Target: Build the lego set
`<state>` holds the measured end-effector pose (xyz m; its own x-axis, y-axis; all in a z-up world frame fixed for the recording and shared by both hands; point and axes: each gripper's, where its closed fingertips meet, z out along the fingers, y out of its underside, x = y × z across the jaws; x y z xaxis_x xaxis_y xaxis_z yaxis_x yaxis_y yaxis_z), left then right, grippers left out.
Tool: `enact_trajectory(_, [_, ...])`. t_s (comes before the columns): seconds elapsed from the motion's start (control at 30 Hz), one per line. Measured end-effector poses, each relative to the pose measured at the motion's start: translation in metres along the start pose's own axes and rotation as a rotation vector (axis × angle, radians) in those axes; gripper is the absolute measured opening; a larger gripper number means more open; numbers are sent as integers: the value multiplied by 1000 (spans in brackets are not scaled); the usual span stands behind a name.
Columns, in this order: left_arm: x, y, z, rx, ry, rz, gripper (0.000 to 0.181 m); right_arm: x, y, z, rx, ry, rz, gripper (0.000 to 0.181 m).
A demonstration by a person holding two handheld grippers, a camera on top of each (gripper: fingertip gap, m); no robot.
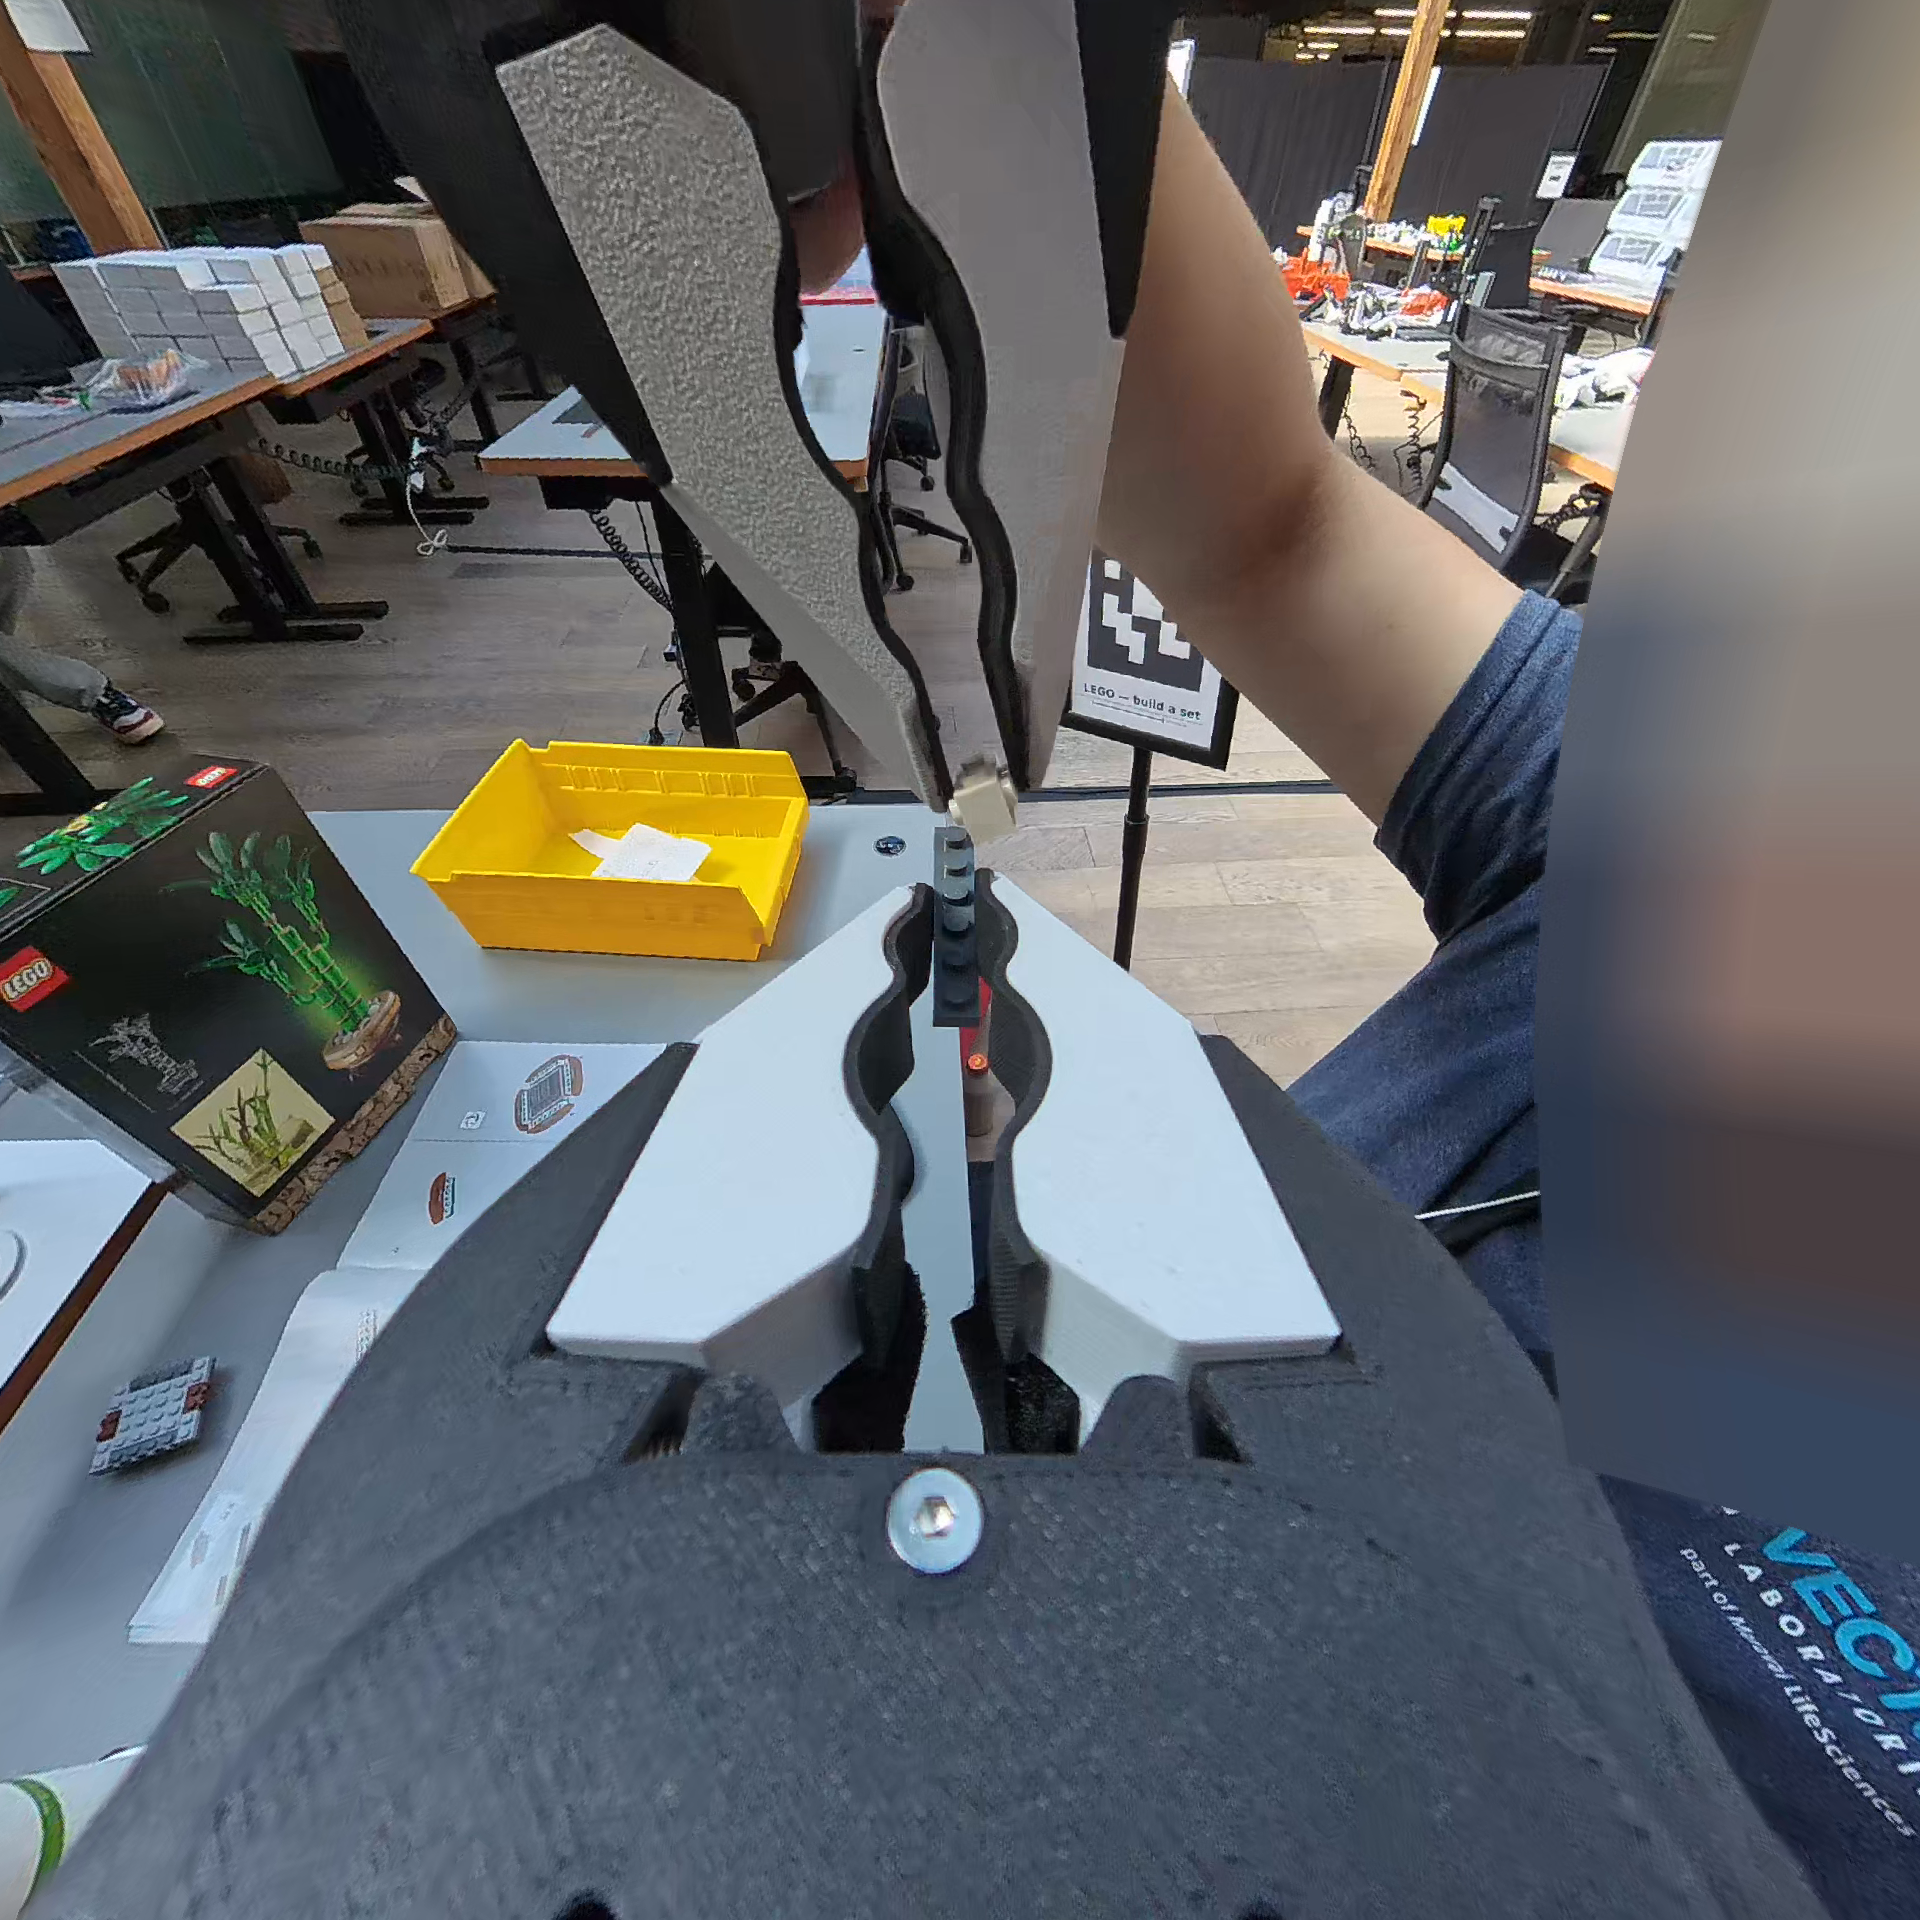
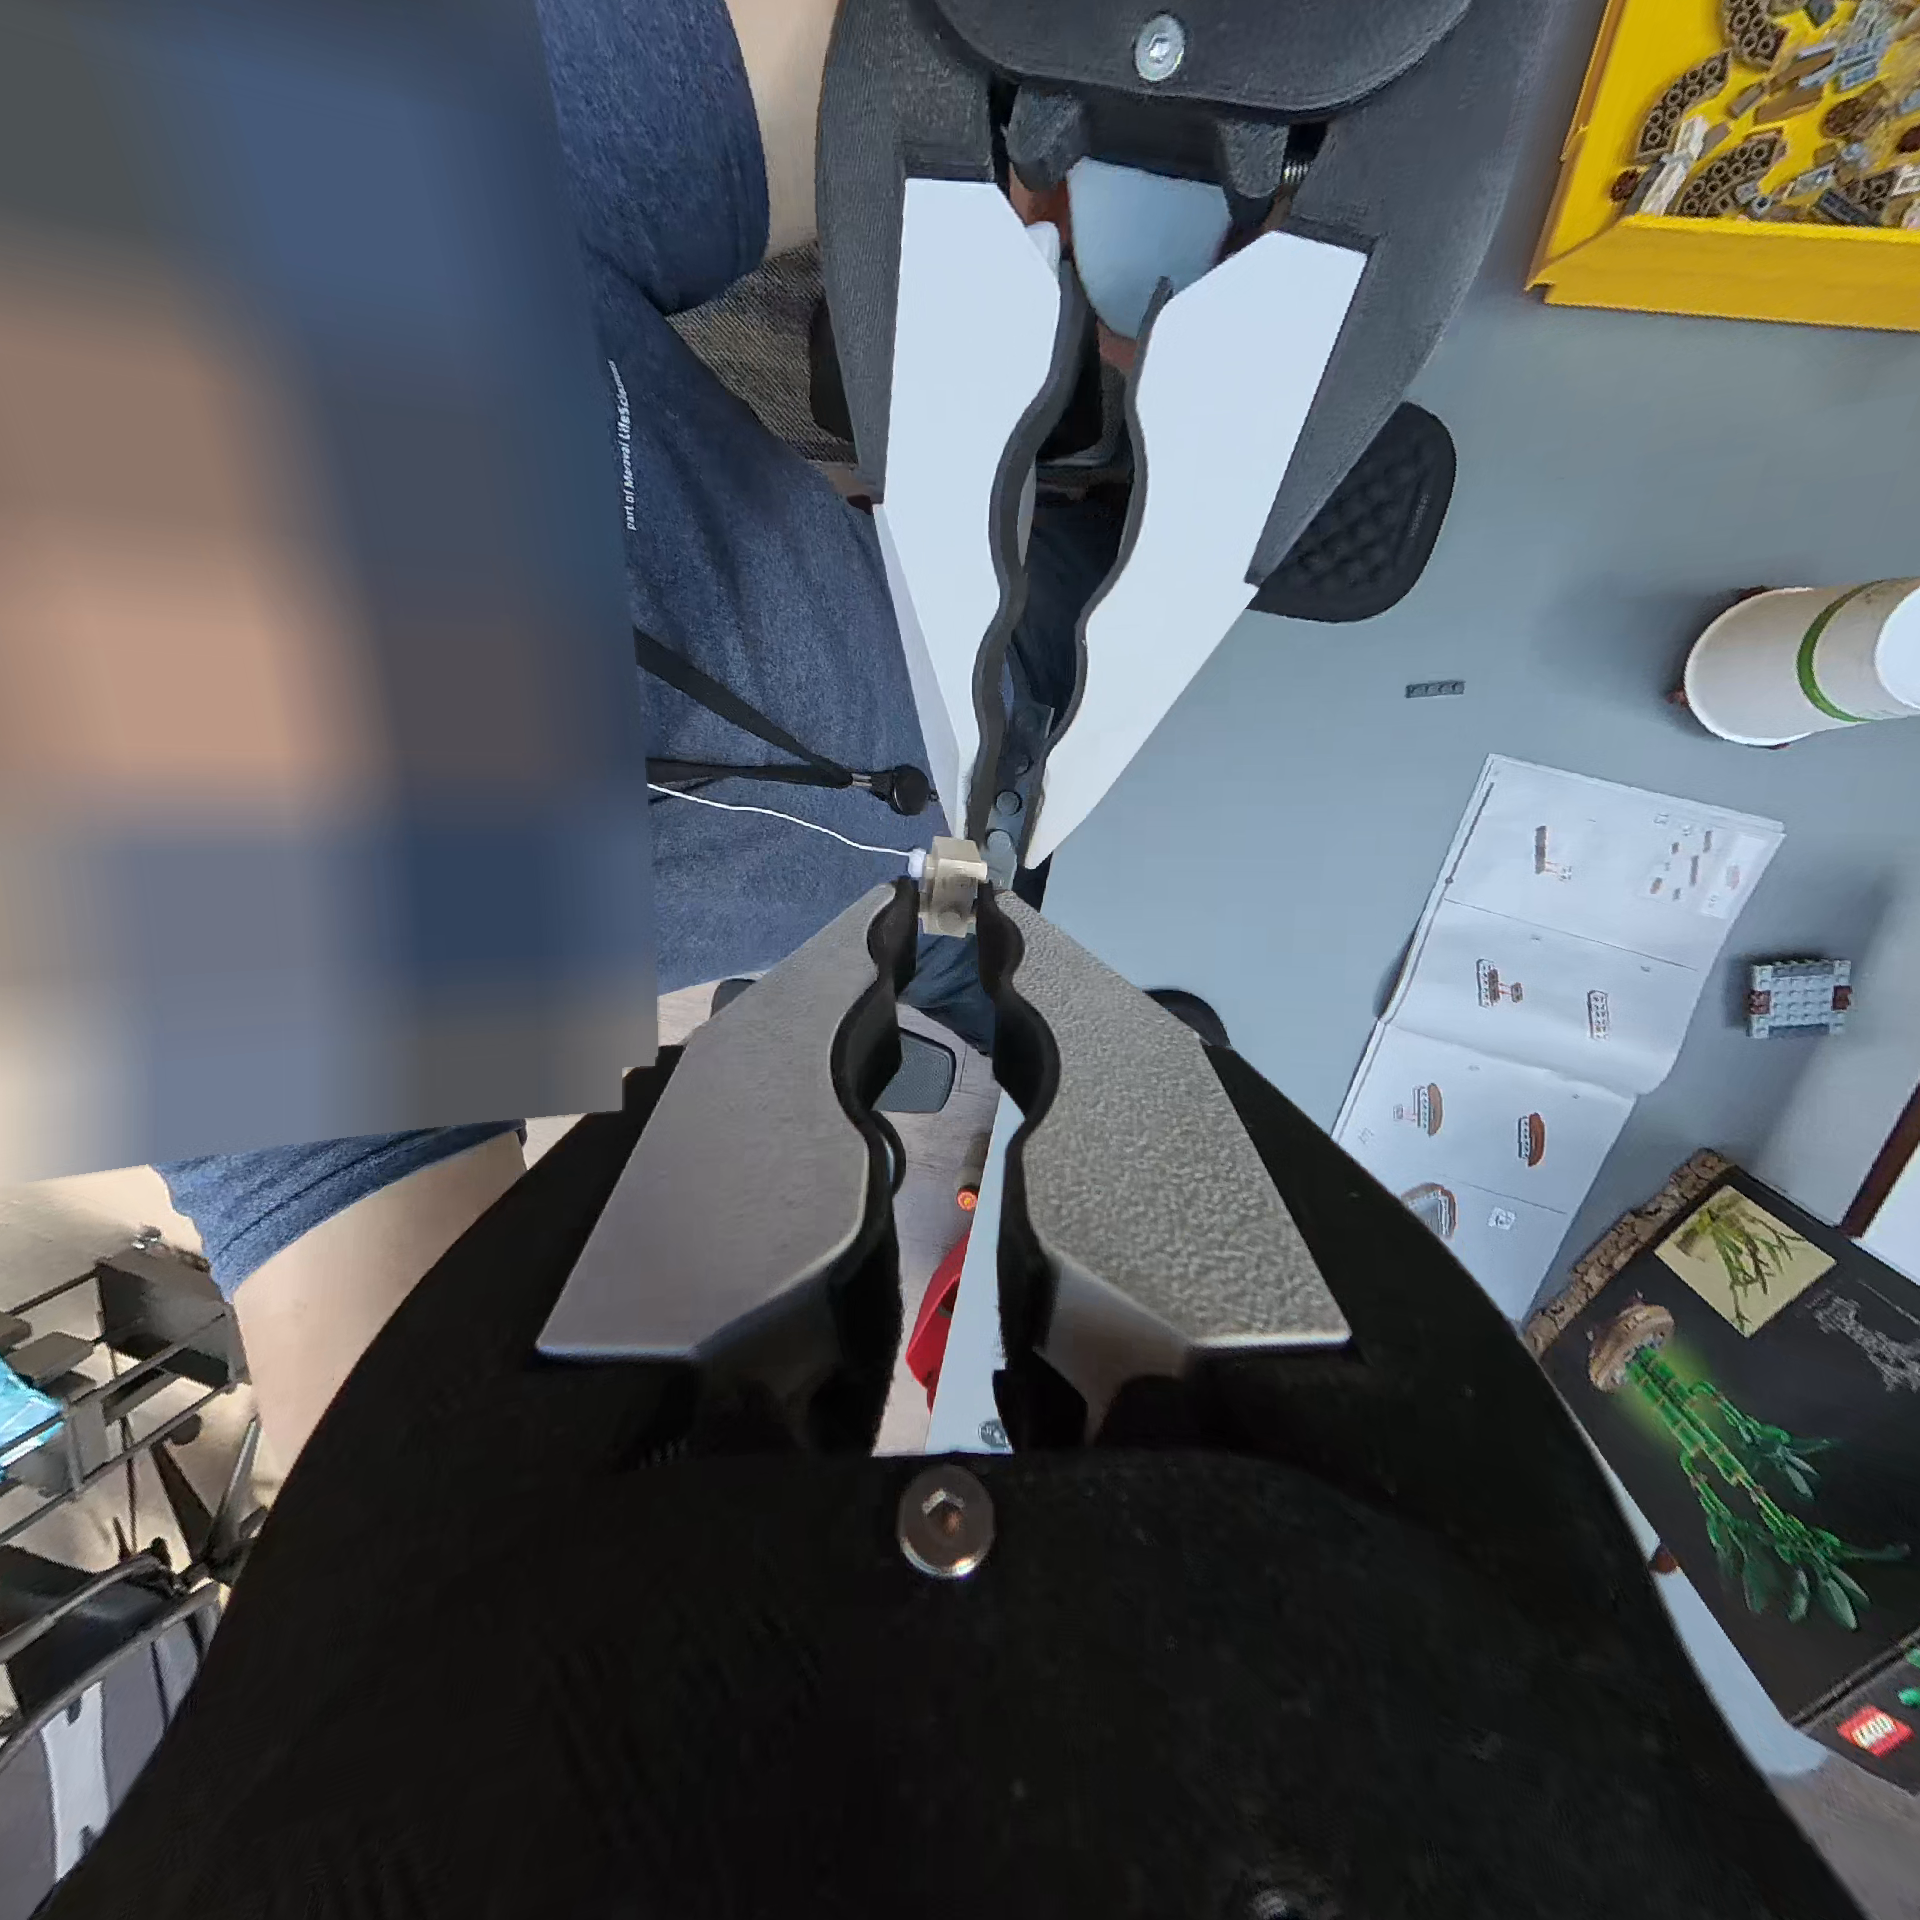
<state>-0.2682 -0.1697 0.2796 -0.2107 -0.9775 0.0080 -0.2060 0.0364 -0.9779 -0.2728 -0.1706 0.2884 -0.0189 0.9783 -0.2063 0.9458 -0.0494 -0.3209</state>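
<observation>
My left gripper [image 1: 954,894], with white fingers, is shut on a narrow dark grey studded plate [image 1: 956,914] that sticks out past its tips. My right gripper [image 2: 948,906], with grey speckled fingers, is shut on a small tan round brick [image 2: 948,888]. In the left wrist view the right gripper [image 1: 982,792] comes down from above and holds the tan brick [image 1: 982,810] at the far end of the plate, touching or nearly so. In the right wrist view the left gripper [image 2: 997,847] points down towards me with the plate [image 2: 1003,831] between its tips.
A yellow bin [image 1: 613,847] holding a paper slip stands on the grey table [image 1: 582,987]. The set's box [image 1: 208,987], an open instruction booklet [image 2: 1538,997] and a small grey built base [image 2: 1797,997] lie nearby. A second yellow bin [image 2: 1745,156] holds several loose pieces. A paper cup [image 2: 1797,675] stands at the right. Left and right tips are no more than a few centimetres apart.
</observation>
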Motion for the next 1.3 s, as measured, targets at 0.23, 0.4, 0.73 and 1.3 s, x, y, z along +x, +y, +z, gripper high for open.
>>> enact_trajectory(0.23, [6,-9,1,14,-3,42,6,-5,6,-3,-172,143,33,9])
enact_trajectory(0.4, [9,-14,2,45,8,48,5,-5,7,-7,-218,200,52,10])
enact_trajectory(0.73, [8,-17,4,43,-18,80,6,-3,11,-8,-314,244,83,10])
enact_trajectory(1.3, [9,-20,-5,84,-55,126,6,-3,0,-10,-352,299,73,10])
